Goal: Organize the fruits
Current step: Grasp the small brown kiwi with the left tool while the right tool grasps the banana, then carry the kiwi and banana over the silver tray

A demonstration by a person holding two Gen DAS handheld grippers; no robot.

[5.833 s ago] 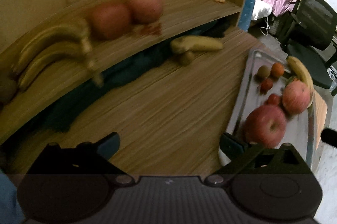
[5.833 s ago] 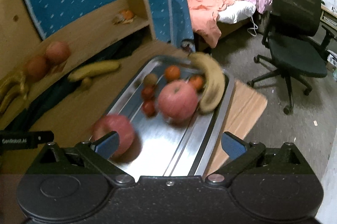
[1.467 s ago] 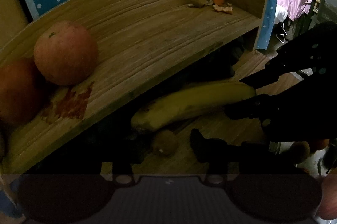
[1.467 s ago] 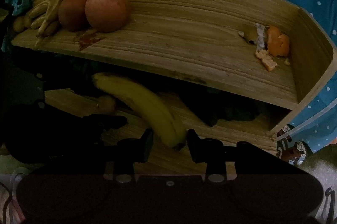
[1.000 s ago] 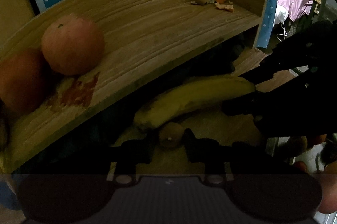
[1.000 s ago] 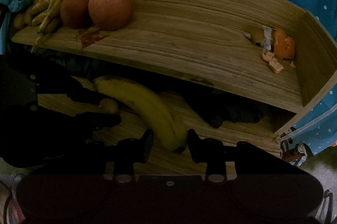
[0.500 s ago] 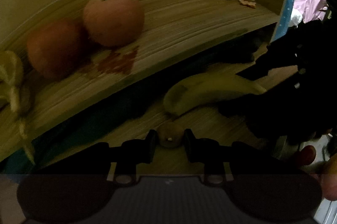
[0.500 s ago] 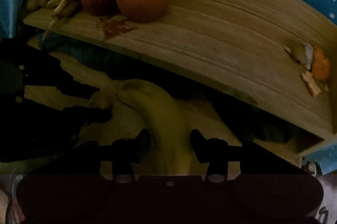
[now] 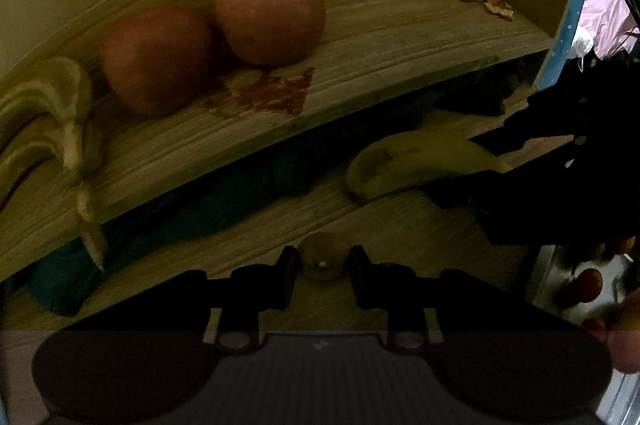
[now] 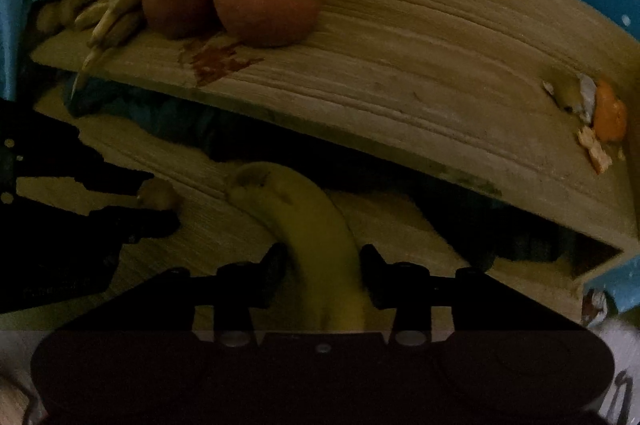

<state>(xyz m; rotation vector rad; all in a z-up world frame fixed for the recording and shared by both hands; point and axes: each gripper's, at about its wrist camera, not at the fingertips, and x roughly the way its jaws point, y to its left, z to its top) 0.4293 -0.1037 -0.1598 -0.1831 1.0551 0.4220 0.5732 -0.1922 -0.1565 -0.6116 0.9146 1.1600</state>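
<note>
We clamp the left hand-held gripper (image 9: 322,275) on the kiwi (image 9: 322,257) and the right hand-held gripper (image 10: 322,275) on the banana (image 10: 316,237), ready to lift both off the bench (image 9: 400,237).

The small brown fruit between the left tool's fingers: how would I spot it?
Find the raised wooden shelf holding two apples. On the desk below it lies one banana; nearer the camera sits the small brown fruit, round, dull, and far smaller than anything nearby.

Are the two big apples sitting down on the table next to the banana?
No, both apples sit up on the wooden shelf, above the banana.
</note>
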